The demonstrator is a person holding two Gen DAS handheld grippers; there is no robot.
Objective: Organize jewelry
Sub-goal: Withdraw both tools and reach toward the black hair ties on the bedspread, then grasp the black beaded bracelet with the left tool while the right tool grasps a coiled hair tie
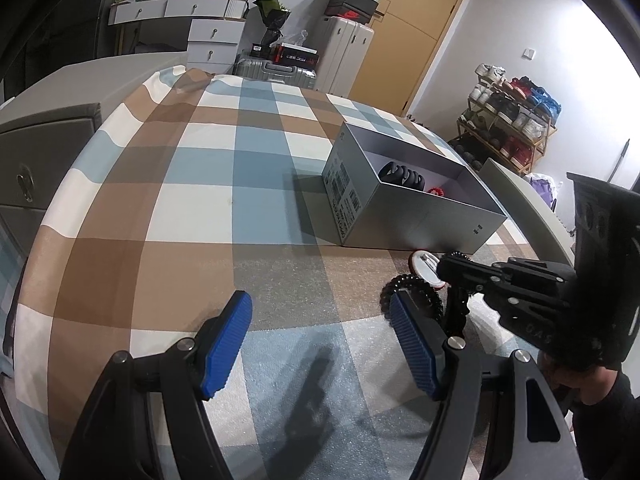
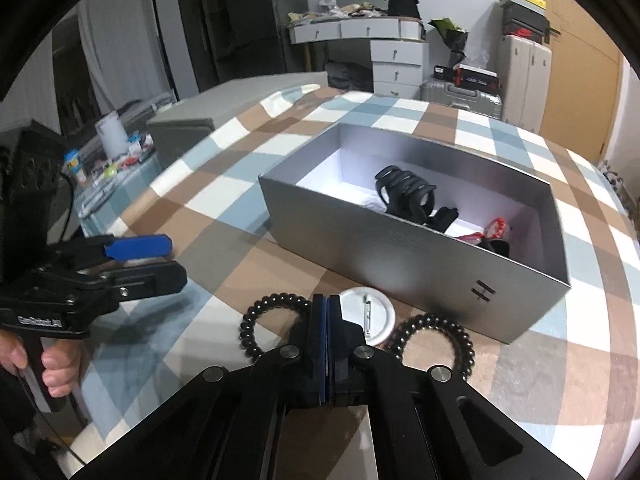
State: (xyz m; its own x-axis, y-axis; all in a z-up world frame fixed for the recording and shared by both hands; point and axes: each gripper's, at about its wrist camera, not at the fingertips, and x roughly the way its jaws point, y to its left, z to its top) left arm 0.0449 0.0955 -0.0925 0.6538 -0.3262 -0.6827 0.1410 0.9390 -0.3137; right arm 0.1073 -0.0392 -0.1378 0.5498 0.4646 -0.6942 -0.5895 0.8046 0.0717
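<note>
A white round badge (image 2: 368, 312) with a pin on its back lies on the checked cloth (image 1: 192, 184), right in front of the grey box (image 2: 400, 256). A ring of black beads (image 2: 256, 320) lies just to the left of the badge, and another black bead ring (image 2: 436, 340) lies just to its right, also close to the box wall.

The right gripper (image 2: 327, 344) is low over the cloth, right at the badge. Its two blue pads are pressed together with no gap. I cannot tell if anything is pinched between them.

Inside the box there is a chunky black bracelet (image 2: 404, 194) on the white bottom. A red and white thing (image 2: 494, 230) sits farther right in the box, near the corner.

The left gripper (image 1: 320, 344) is off to the left of the box and the badge. Its blue fingers (image 1: 228, 344) are spread wide apart with nothing in between, just the cloth below.

Behind the box, past the cloth, stand a white desk with drawers (image 2: 380, 40) and a silver suitcase (image 2: 460, 96).
</note>
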